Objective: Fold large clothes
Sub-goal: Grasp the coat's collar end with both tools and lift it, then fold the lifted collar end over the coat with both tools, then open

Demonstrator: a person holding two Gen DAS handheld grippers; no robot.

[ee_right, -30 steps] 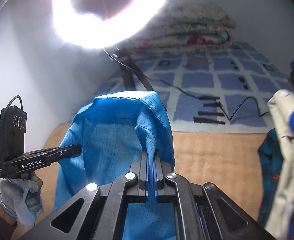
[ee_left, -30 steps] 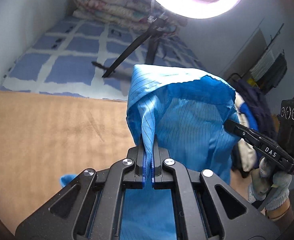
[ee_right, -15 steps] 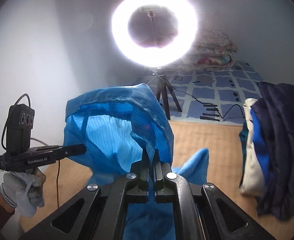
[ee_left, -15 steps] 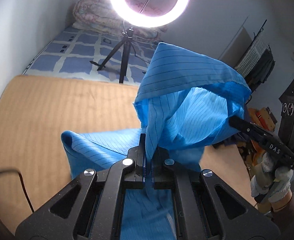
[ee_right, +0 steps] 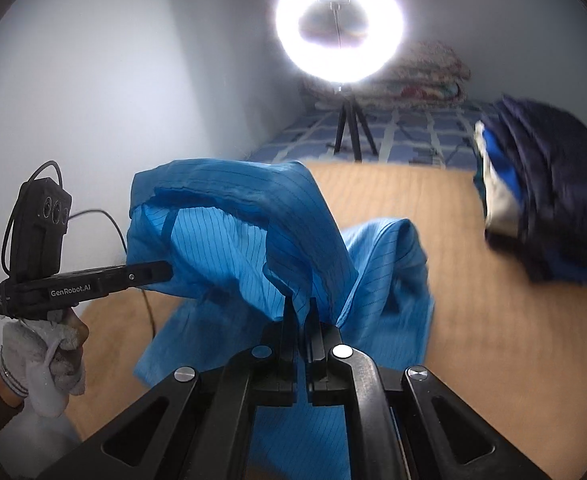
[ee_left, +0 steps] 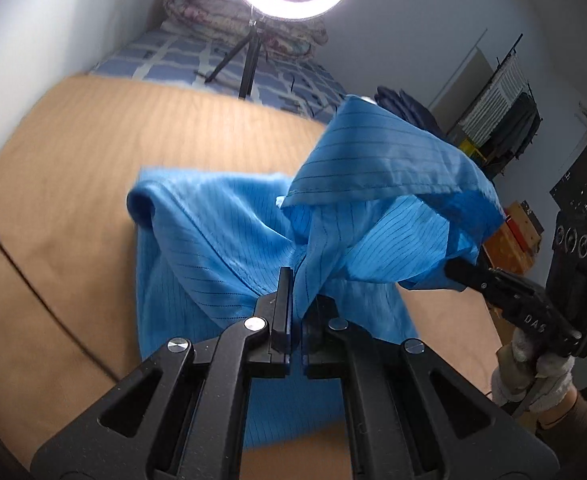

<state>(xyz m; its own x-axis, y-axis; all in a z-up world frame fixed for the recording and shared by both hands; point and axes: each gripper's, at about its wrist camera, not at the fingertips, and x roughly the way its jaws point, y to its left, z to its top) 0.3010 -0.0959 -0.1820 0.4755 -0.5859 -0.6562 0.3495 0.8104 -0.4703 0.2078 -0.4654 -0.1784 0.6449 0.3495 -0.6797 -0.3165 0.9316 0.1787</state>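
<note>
Left gripper (ee_left: 297,288): jaws clenched on a fold of the blue striped garment (ee_left: 221,248), cloth pinched between them. Lower part of the garment spread on the tan mat (ee_left: 73,184), upper edge lifted and draped between both grippers. Right gripper (ee_right: 300,312): jaws likewise clamped on the cloth. Behind, a ring light (ee_right: 339,28) on a tripod. Far right on the mat, a pile of dark clothes (ee_right: 549,200).

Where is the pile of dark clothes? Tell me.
In the right wrist view, the pile of dark clothes sits far right on the tan mat, apart from the blue garment.
</note>
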